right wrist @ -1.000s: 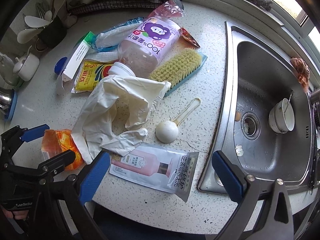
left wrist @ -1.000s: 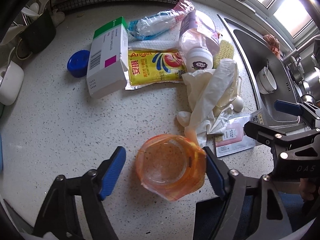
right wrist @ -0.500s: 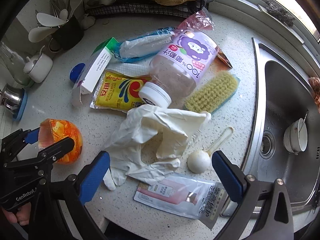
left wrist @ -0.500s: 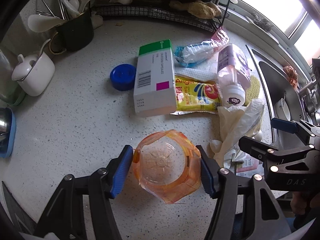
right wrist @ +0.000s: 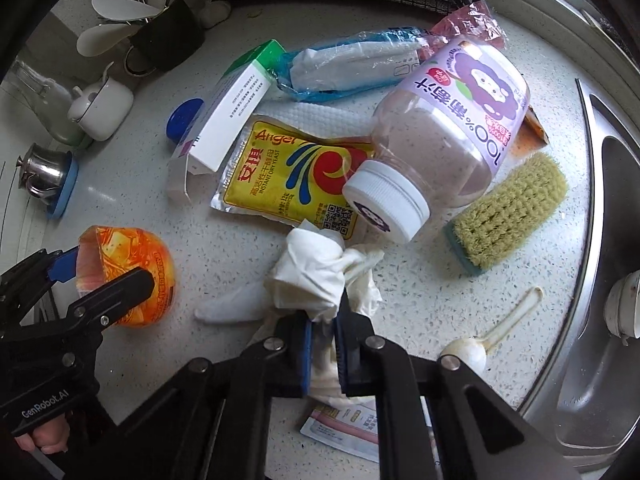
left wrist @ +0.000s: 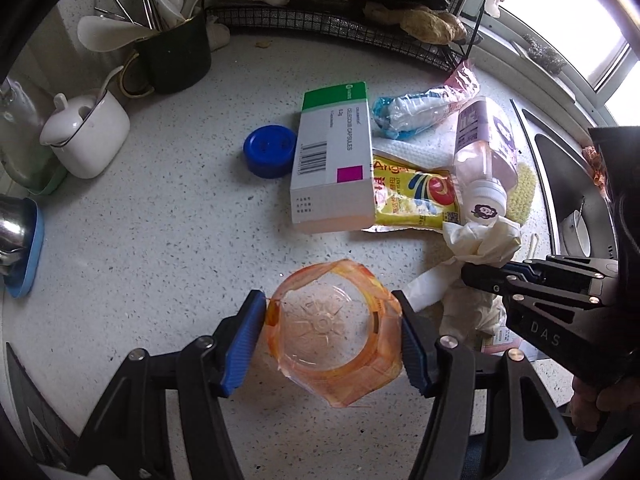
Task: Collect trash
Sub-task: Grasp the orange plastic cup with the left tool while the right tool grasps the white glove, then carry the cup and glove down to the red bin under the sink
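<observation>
Jaws of right gripper (right wrist: 323, 340) just clenched on glove (right wrist: 316, 276); left gripper (left wrist: 332, 338) clasps orange cup (left wrist: 334, 332).

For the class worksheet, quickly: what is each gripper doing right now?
Left gripper: shut on the orange cup.
Right gripper: its jaws have just been closing and are shut on the white glove.

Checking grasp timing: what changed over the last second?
The right gripper has just closed on the white glove, bunching it. The left gripper, open before, closed on the orange cup. Bottle, yellow packet and brush stayed put.
</observation>
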The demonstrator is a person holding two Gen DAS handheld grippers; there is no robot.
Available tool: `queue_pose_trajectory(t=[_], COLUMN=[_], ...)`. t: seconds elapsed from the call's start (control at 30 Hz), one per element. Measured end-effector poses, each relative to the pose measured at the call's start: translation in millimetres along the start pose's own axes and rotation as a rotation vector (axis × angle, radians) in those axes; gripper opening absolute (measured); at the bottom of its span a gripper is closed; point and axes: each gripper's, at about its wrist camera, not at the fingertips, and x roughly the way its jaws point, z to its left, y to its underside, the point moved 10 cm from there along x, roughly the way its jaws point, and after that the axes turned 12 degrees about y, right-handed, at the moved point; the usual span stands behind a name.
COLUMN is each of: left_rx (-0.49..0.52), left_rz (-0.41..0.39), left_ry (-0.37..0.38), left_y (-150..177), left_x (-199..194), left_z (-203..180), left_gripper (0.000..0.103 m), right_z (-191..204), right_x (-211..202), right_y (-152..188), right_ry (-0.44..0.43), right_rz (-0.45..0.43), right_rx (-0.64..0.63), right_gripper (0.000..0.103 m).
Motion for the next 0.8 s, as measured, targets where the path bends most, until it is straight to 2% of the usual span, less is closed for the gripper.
queue_pose_trajectory(t=[0.2,0.33,0.43,0.63,0.8], left_rx=[0.048,0.135,0.205,0.394,0.518], left_rz=[-0.022,-0.049,-0.063,-0.089,-0.098], left_ry=[0.053,0.088,0.148,0.213,0.26], left_y=[-7,-15,-19,-9,19], left_x=[-18,-31,-40,-59,-71], left_z=[-34,-74,-111,-191,-263], left_gripper=[0.061,0.061,0.061,0.061,0.061], right_z=[-18,-43,-70,-122,-164], right_x=[-33,-67,-94,-137,-173], right_y=[2,11,22,70,119], right_ry=[0.02,0.023,0.038,0.115,0.162], right_rz=[-0.078,-0.124,-0.162,-0.25,-0.292], right_rx=[0.013,0.088,0.152,0.284,0.385], right_gripper=[0.005,0.005,0.005,0.005,0.005])
